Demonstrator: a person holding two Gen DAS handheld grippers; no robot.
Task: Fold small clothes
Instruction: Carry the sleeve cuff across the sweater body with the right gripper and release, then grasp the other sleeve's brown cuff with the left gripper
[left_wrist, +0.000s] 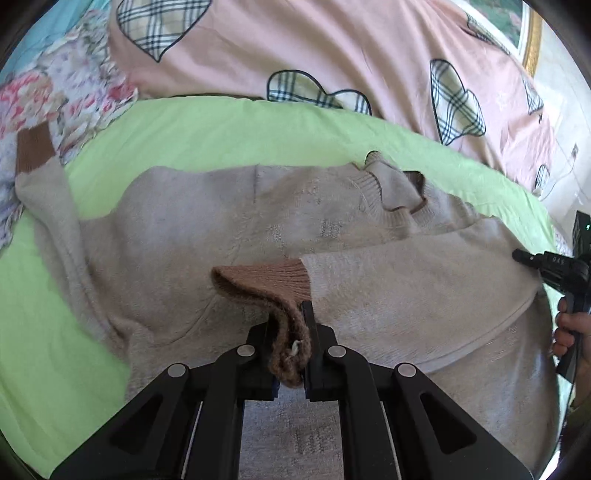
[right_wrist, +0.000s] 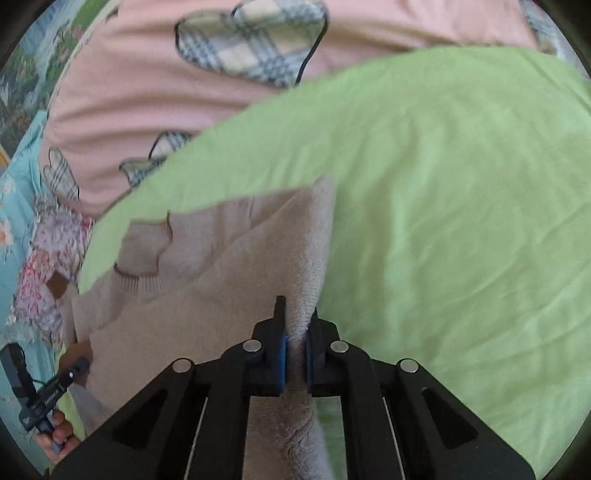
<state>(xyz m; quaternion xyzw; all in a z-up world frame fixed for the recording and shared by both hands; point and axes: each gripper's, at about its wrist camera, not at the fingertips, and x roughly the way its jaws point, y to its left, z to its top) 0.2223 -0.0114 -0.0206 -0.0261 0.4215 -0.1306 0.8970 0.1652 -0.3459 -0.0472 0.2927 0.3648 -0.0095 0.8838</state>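
A small beige knit sweater (left_wrist: 207, 229) with brown cuffs lies spread on a green sheet (left_wrist: 221, 133). My left gripper (left_wrist: 290, 325) is shut on the brown cuff (left_wrist: 266, 284) of one sleeve, which lies folded across the sweater's body. The other sleeve stretches out to the far left, ending in its brown cuff (left_wrist: 33, 151). My right gripper (right_wrist: 297, 317) is shut on the sweater's side edge (right_wrist: 306, 258), near the shoulder. The right gripper also shows at the right edge of the left wrist view (left_wrist: 517, 254).
A pink quilt (left_wrist: 332, 55) with plaid hearts lies bunched behind the green sheet. A floral bedcover (left_wrist: 55, 92) lies to the left. The green sheet (right_wrist: 461, 203) stretches wide to the right of the sweater.
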